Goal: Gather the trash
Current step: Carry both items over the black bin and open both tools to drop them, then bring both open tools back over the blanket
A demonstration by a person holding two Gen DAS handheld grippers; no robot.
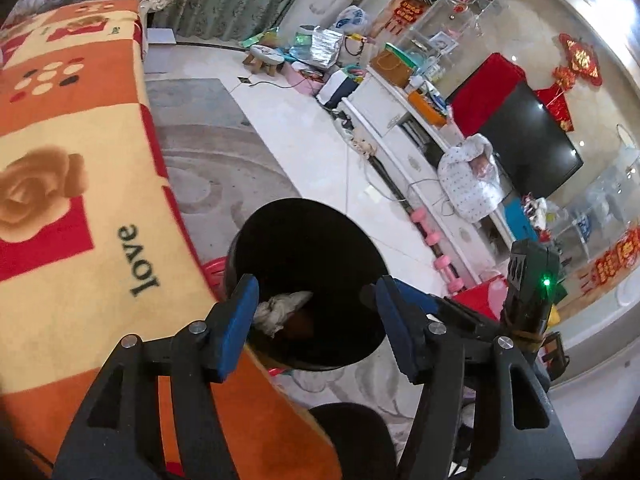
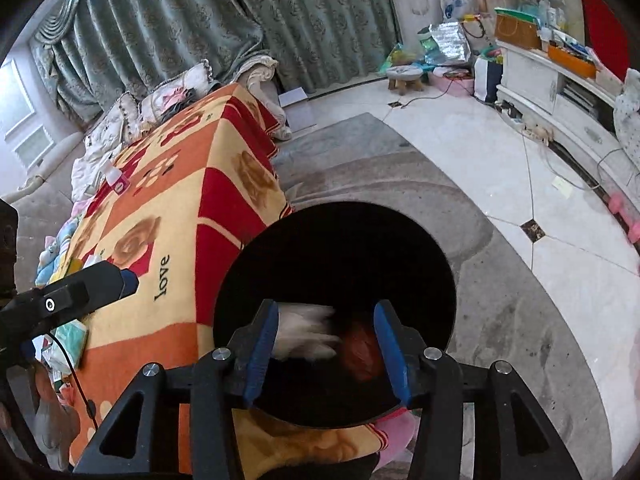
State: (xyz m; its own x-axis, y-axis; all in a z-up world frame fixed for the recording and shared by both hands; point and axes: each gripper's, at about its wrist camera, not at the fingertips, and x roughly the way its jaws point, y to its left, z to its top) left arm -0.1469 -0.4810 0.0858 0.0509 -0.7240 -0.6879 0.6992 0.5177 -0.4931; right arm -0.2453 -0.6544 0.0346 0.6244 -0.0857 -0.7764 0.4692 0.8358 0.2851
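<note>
A round black trash bin (image 1: pixel 304 206) (image 2: pixel 340 208) stands on the floor against the blanket-covered table. My left gripper (image 1: pixel 316 284) hangs over its mouth with the blue pads wide apart. A crumpled white tissue (image 1: pixel 280 310) lies just inside the bin by the left pad, not pinched. My right gripper (image 2: pixel 326 312) is above the same bin. A blurred white tissue (image 2: pixel 308 332) sits between its pads, close to the left one and clear of the right one. Something reddish (image 2: pixel 362 350) lies deeper in the bin.
An orange, red and yellow rose blanket (image 1: pixel 80 184) (image 2: pixel 172 216) covers the table left of the bin, with packets (image 2: pixel 72 338) at its near end. A grey rug (image 2: pixel 500 280), a white TV cabinet (image 1: pixel 404 148), pink dumbbells (image 1: pixel 436 240) and bags (image 1: pixel 320 48) lie beyond.
</note>
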